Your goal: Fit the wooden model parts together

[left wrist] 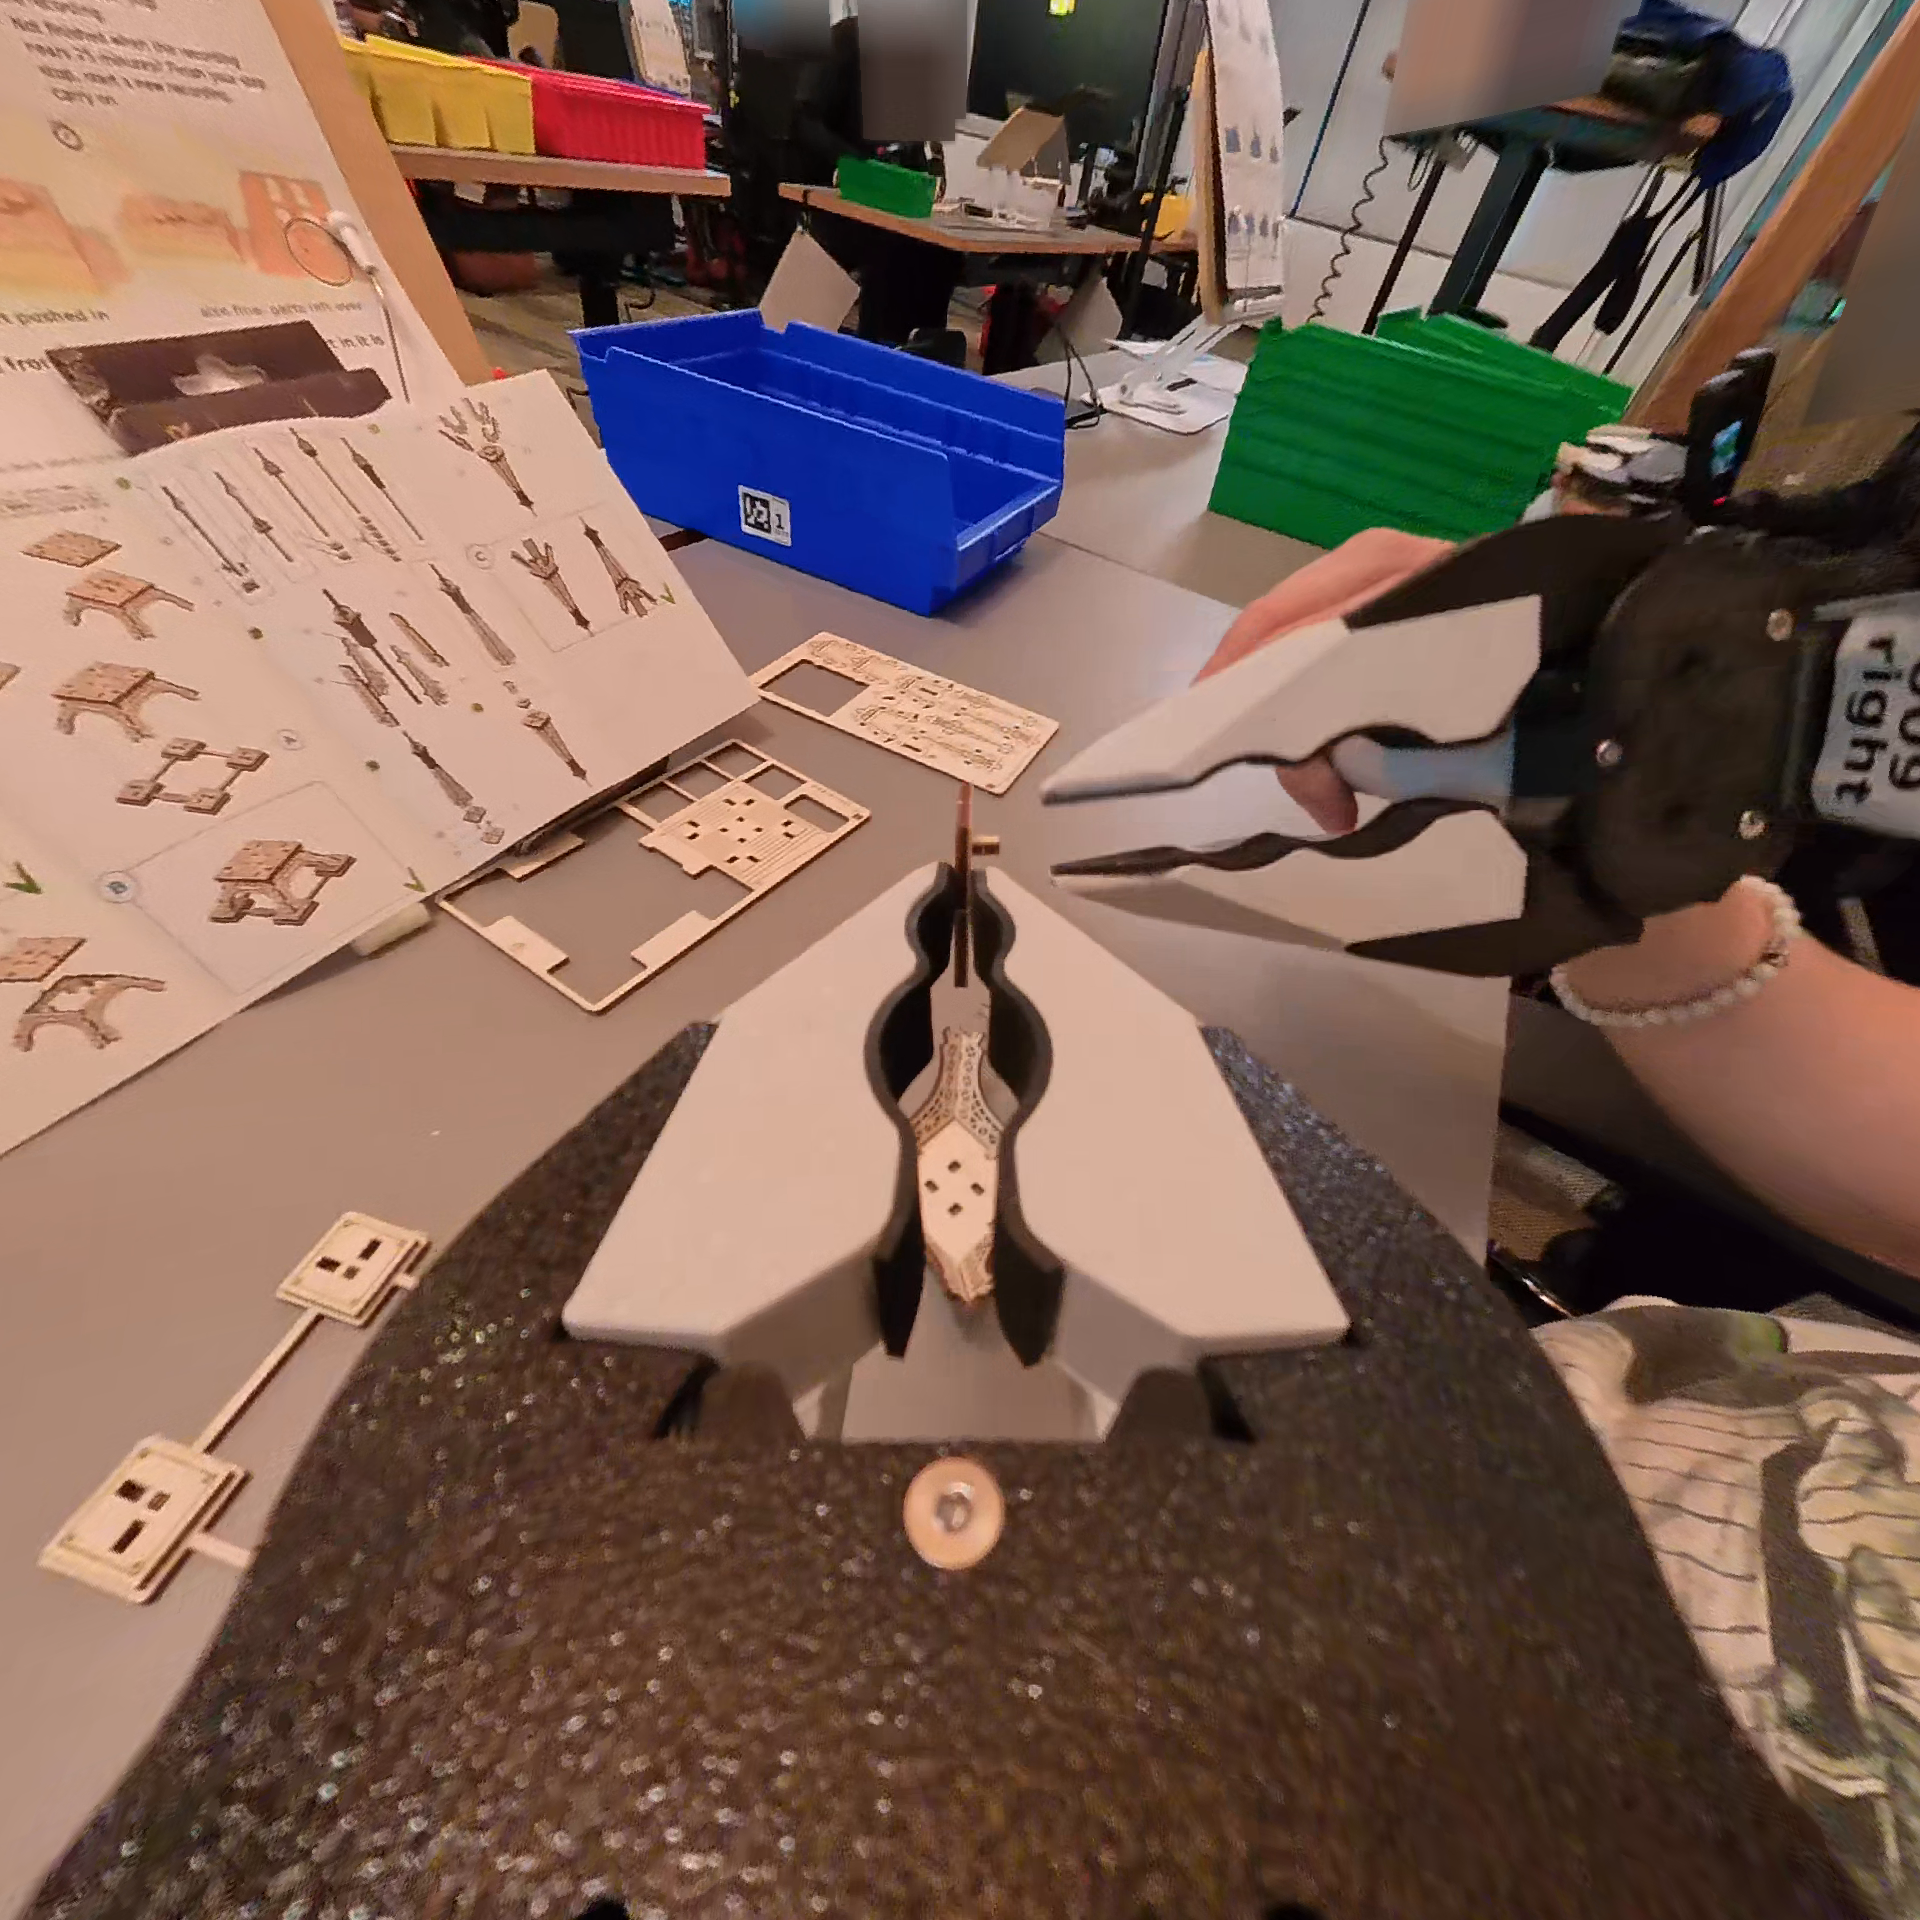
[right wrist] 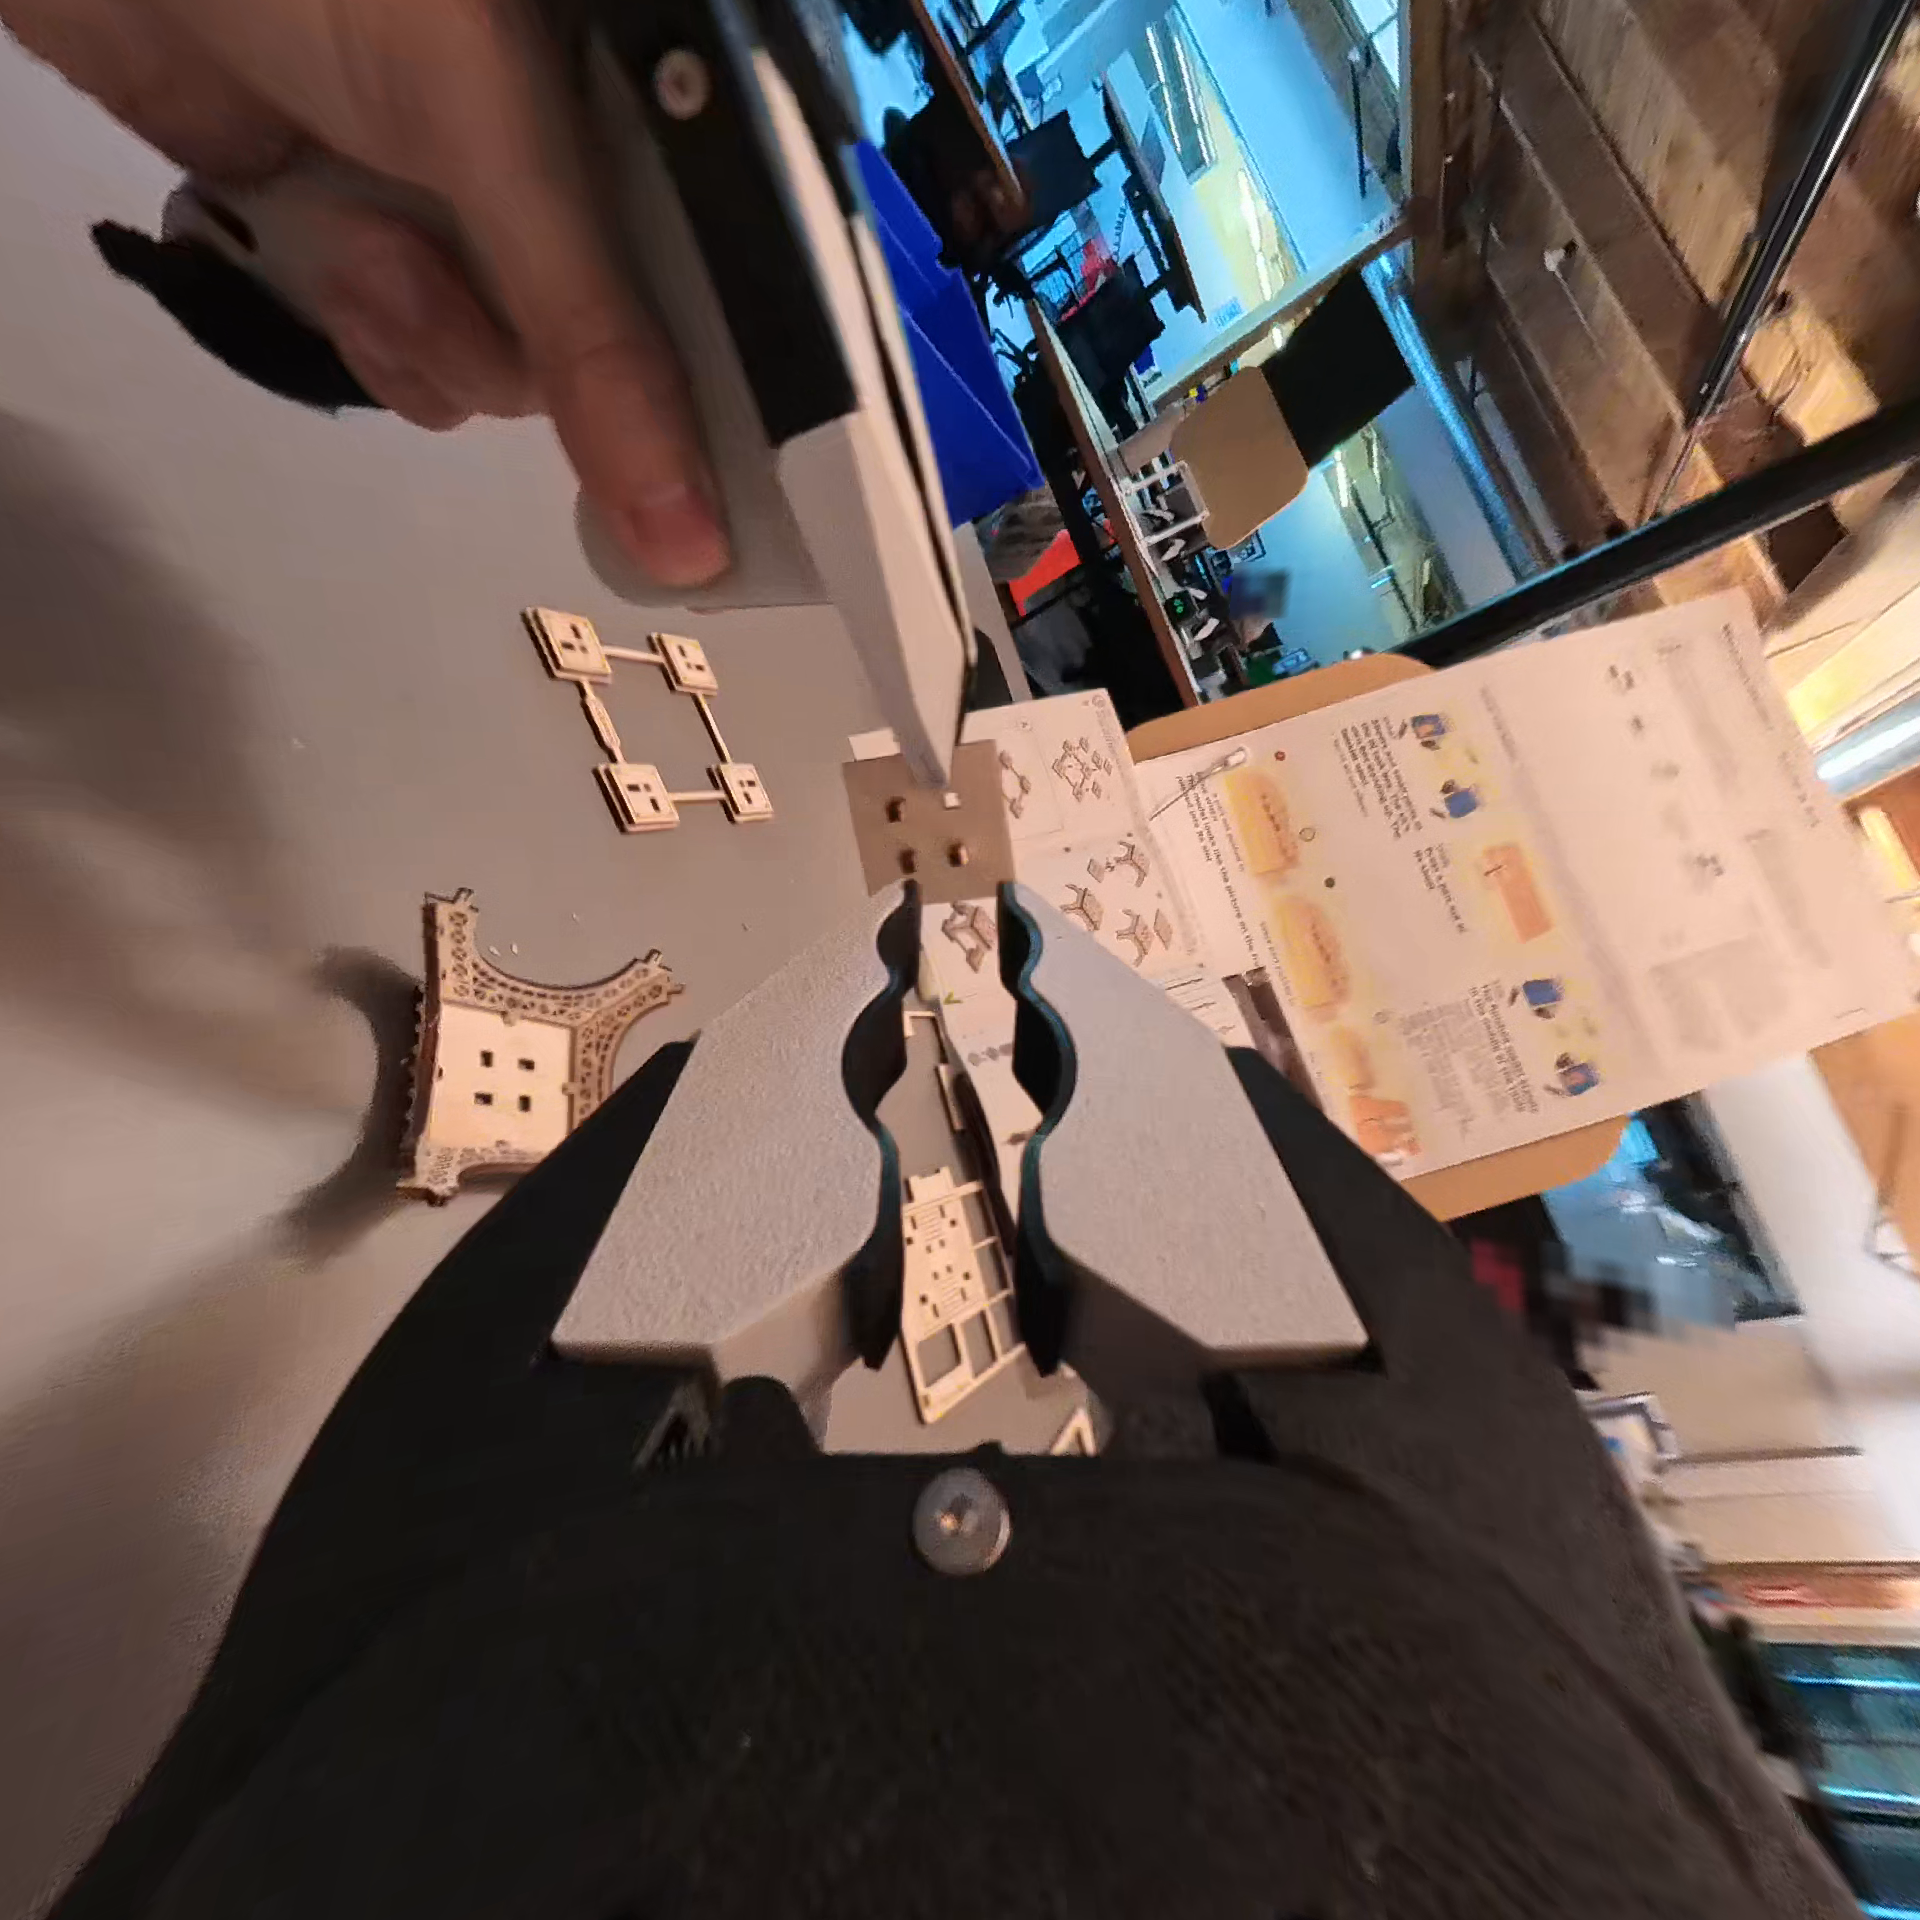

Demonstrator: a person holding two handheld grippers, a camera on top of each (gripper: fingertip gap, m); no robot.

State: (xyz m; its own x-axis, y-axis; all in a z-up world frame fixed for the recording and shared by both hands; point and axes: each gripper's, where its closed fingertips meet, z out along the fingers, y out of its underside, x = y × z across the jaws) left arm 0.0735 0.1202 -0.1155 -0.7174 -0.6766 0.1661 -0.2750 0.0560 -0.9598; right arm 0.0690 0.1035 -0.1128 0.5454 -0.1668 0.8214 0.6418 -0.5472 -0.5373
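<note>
1. Left wrist view, far left of the bench (left wrist: 312,1143): a foot frame (left wrist: 244,1397) of square pads joined by thin bars lies flat; behind it are instruction sheets (left wrist: 343,644) and a punched-out parts sheet (left wrist: 665,862).
2. Centre: the left tool (left wrist: 961,883) is closed narrow on a small square plate (left wrist: 964,842), held on edge, its upper edge standing clear above the tips.
3. Below the left tool, seen through its gap, the arched tower base (left wrist: 961,1153) rests on the bench.
4. Right: the right tool (left wrist: 1049,831) stands parted and empty, its tips just beside the plate.
5. Right wrist view: the plate (right wrist: 930,831) shows its broad face with four holes, directly ahead of the right tool (right wrist: 956,894) and just beyond its tips. The left tool (right wrist: 935,769) grips it from above.
6. Judgement: the coming move turns on this alignment. The plate lies straight ahead of the right tool, face-on, and that tool is the free one.
</note>
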